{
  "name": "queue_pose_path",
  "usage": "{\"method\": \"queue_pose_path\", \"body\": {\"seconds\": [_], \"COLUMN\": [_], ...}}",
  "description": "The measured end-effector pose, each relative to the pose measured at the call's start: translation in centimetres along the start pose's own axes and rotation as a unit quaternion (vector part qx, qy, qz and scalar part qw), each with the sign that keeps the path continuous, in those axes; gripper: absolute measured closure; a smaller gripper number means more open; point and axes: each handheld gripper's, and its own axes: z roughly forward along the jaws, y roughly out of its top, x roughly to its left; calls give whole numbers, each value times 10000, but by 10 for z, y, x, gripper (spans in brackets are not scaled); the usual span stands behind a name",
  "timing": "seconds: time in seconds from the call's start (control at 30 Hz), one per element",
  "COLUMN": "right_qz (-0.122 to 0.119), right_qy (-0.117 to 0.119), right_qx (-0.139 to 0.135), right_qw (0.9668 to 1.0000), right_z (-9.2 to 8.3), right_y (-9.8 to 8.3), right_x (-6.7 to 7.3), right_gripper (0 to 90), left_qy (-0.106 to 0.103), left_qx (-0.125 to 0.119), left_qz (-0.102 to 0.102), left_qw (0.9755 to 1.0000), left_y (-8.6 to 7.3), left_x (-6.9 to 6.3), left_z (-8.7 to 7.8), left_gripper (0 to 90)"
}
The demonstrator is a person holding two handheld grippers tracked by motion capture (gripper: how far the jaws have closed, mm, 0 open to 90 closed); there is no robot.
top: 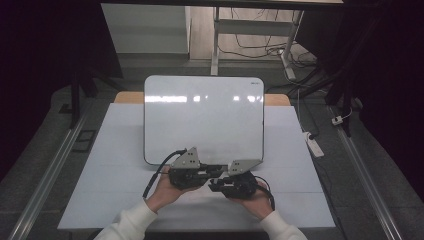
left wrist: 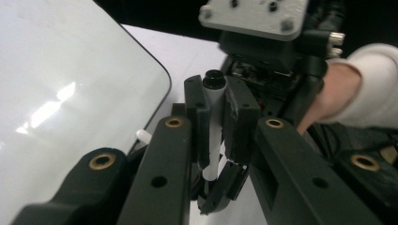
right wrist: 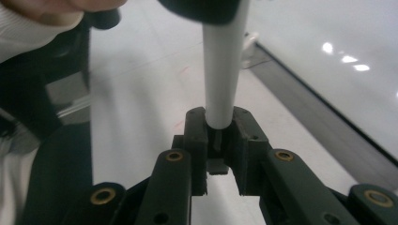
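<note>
- Clamping on a white marker (left wrist: 215, 105), the left tool (left wrist: 218, 124) has its two pads pressed against the barrel's sides, and the marker's black end pokes out beyond them.
- Gripping the same marker from the other side, the right tool (right wrist: 219, 136) has its pads closed on the end of the white barrel (right wrist: 224, 70).
- Both tools meet nose to nose just above the tabletop (top: 120, 165), near the person's edge. Holding one pen at two points like this looks like the set-up for pulling a cap off, one tool bracing while the other draws away.
- The person's left hand (top: 165, 192) and right hand (top: 257, 200) sit low and close together, probably to keep the pull straight along the pen.
- A whiteboard (top: 202, 120) lies flat just beyond the tools, its near edge almost touching them. It is blank, so it is likely there to be written on.
- From the high view the marker itself is hidden under the tools and their grey plates.
- Where the cap ends and the barrel begins is hard to make out. In the right gripper view, a dark, blurred shape cuts off the far end of the barrel.
- A small white piece (left wrist: 143, 136) by the whiteboard's corner is too small to tell.
</note>
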Motion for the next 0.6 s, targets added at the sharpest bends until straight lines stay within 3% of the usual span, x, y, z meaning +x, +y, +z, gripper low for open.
{"method": "queue_pose_path", "body": {"seconds": [0.1,0.13,0.23,0.3,0.33,0.4,0.6], "right_qz": [187,208,75,5,12,91,113], "right_qy": [-354,-575,-1309,-1695,-1833,-1956,-2323], "right_qx": [-339,-448,-687,-794,-848,-902,-1118], "right_qw": [9986,9971,9890,9823,9794,9765,9661], "right_z": [-6,-8,-10,-9,-9,-11,-19], "right_y": [-2,-2,-4,-5,-5,-4,-3], "right_x": [5,9,24,35,37,37,39], "right_gripper": [627,599,550,529,519,503,518], "left_qy": [164,195,217,472,445,320,498], "left_qx": [-173,-239,-361,-267,-241,-249,-177], "left_qz": [-171,-262,-446,-348,-355,-479,-551], "left_qw": [9996,9992,9981,9979,9981,9980,9971], "left_y": [1,1,2,2,2,1,0], "left_x": [2,3,4,2,2,4,4], "left_z": [-3,-4,-4,-3,-2,-1,5], "left_gripper": [809,809,809,808,809,809,809]}}
